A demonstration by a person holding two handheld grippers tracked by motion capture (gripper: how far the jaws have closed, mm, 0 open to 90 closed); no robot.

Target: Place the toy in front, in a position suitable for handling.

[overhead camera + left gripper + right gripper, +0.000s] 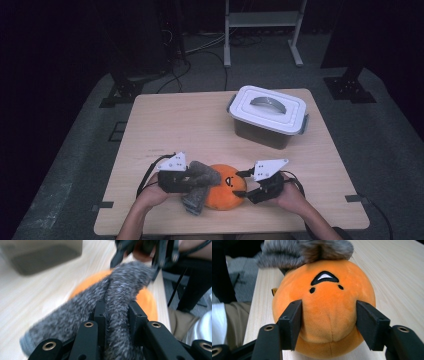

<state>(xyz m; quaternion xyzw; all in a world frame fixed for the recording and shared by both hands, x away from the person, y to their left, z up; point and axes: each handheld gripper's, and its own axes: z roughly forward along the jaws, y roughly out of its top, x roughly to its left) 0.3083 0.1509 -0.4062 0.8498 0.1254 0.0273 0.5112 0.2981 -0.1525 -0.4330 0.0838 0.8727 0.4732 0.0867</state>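
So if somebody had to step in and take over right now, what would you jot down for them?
Left gripper: shut on the grey fuzzy sock, which lies draped over the orange plush toy.
Right gripper: jaws clamped on the toy's sides, holding it on the wooden table at the near edge.
Lidded plastic box: at the far right of the table, closed, untouched.
Done: both things gripped.
Left: probably work the sock onto or off the toy; I cannot tell which. Box lid not yet opened.

Lidded box (pixel 268 116), far table (pixel 170 125) side
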